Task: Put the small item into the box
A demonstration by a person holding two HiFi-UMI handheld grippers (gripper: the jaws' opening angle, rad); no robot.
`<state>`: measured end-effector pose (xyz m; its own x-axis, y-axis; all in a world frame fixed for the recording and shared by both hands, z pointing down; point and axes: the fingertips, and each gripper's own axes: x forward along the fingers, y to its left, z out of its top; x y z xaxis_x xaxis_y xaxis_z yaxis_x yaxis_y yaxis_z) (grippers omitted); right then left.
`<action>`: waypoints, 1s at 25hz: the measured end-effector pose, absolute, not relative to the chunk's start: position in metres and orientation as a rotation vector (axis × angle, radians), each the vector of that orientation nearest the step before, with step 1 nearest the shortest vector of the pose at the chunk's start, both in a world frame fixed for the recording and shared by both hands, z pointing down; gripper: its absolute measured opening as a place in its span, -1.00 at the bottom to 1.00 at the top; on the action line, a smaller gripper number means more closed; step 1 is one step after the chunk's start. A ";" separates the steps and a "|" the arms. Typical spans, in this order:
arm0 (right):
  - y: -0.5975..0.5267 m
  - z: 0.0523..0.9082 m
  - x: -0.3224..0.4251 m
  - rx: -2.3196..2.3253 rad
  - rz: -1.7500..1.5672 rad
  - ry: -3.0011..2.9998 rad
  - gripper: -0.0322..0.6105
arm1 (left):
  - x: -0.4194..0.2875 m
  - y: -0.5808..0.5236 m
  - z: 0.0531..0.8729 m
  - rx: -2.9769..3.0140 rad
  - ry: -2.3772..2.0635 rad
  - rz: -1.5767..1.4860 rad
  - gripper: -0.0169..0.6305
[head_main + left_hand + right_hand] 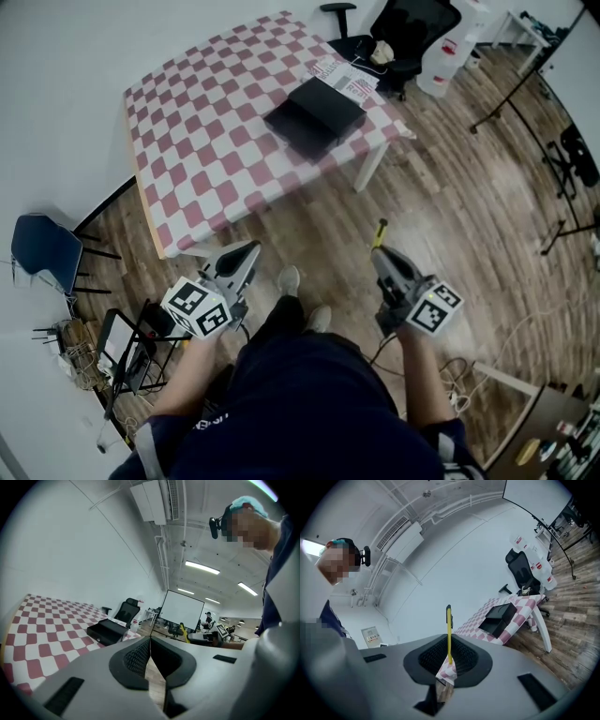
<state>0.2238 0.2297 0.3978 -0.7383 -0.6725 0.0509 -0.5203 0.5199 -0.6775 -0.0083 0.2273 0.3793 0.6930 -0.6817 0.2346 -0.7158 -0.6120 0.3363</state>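
Pointing forward at waist height, the right tool [381,251] pinches a yellow pen [379,232]; the left tool [251,249], beside it, is closed and empty.

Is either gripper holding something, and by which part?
The right gripper clamps a thin yellow pen-like stick with a black top by its lower end; the left gripper is shut, empty.

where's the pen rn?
The pen is clamped in the right tongs, head view's lower right, over the floor, short of the table with the box.
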 end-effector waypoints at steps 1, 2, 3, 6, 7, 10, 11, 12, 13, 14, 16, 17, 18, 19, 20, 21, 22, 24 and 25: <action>0.228 0.398 0.224 -1.014 -1.023 2.545 -0.80 | -0.008 0.225 0.380 2.501 -1.083 0.111 -0.85; 0.225 0.398 0.223 -1.014 -1.024 2.548 -0.80 | -0.007 0.221 0.380 2.505 -1.080 0.104 -0.85; 0.222 0.399 0.223 -1.015 -1.027 2.550 -0.80 | -0.007 0.218 0.381 2.508 -1.078 0.097 -0.85; 0.208 0.400 0.222 -1.029 -1.029 2.558 -0.80 | -0.010 0.203 0.385 2.504 -1.073 0.081 -0.85; 0.202 0.401 0.221 -1.037 -1.024 2.566 -0.80 | -0.012 0.196 0.387 2.503 -1.068 0.078 -0.85; 0.179 0.405 0.216 -1.063 -1.024 2.568 -0.80 | -0.021 0.171 0.395 2.496 -1.057 0.074 -0.85; 0.171 0.406 0.214 -1.071 -1.032 2.561 -0.80 | -0.024 0.161 0.398 2.490 -1.054 0.072 -0.85; 0.162 0.408 0.212 -1.079 -1.039 2.554 -0.80 | -0.026 0.150 0.401 2.482 -1.050 0.070 -0.85; 0.153 0.410 0.210 -1.086 -1.045 2.551 -0.80 | -0.028 0.138 0.403 2.477 -1.043 0.067 -0.85; 0.144 0.412 0.208 -1.092 -1.049 2.551 -0.80 | -0.030 0.126 0.404 2.478 -1.034 0.064 -0.85; 0.123 0.416 0.200 -1.106 -1.057 2.556 -0.80 | -0.034 0.100 0.406 2.484 -1.015 0.059 -0.85; 0.111 0.419 0.195 -1.110 -1.062 2.557 -0.80 | -0.036 0.088 0.408 2.482 -1.006 0.056 -0.85; 0.100 0.423 0.190 -1.114 -1.069 2.557 -0.80 | -0.040 0.075 0.410 2.482 -0.997 0.056 -0.85; 0.089 0.425 0.185 -1.122 -1.078 2.555 -0.80 | -0.043 0.063 0.412 2.483 -0.987 0.058 -0.85; 0.078 0.427 0.180 -1.136 -1.090 2.554 -0.80 | -0.047 0.052 0.414 2.486 -0.976 0.062 -0.85; 0.069 0.428 0.174 -1.152 -1.098 2.556 -0.80 | -0.052 0.042 0.415 2.487 -0.966 0.065 -0.85; 0.059 0.428 0.168 -1.167 -1.101 2.563 -0.80 | -0.057 0.031 0.415 2.488 -0.956 0.064 -0.85; 0.039 0.427 0.156 -1.183 -1.096 2.582 -0.80 | -0.069 0.009 0.413 2.492 -0.945 0.053 -0.85; 0.029 0.426 0.150 -1.187 -1.093 2.588 -0.80 | -0.076 -0.002 0.412 2.496 -0.942 0.049 -0.85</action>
<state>0.1499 0.0286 0.4263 -0.6937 -0.6917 0.2008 -0.6262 0.4414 -0.6427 -0.0760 -0.0016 0.4125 0.7639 -0.6156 0.1938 -0.6325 -0.6544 0.4144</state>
